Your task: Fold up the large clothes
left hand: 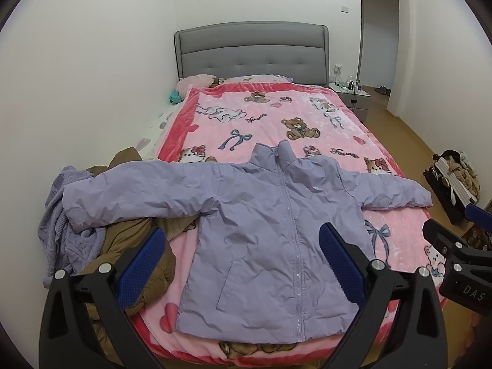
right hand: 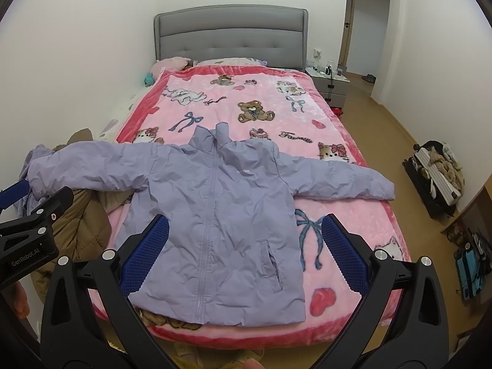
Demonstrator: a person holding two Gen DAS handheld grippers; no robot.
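A lilac zip-up jacket [left hand: 261, 215] [right hand: 221, 209] lies face up and spread flat on the foot end of the bed, collar toward the headboard, both sleeves stretched out sideways. Its left sleeve [left hand: 129, 193] rests on a heap of other clothes. My left gripper [left hand: 243, 240] hovers open above the jacket's lower hem, nothing between its blue pads. My right gripper [right hand: 246, 230] is open too, held over the jacket's right lower half and the blanket. Each gripper shows at the edge of the other's view.
The bed carries a pink cartoon blanket [left hand: 276, 117] and a grey headboard [left hand: 250, 52]. A brown coat [left hand: 138, 246] and a lilac knit [left hand: 61, 224] are piled at the bed's left. A nightstand [right hand: 330, 83] stands right of the bed; bags [right hand: 436, 178] sit on the floor by the right wall.
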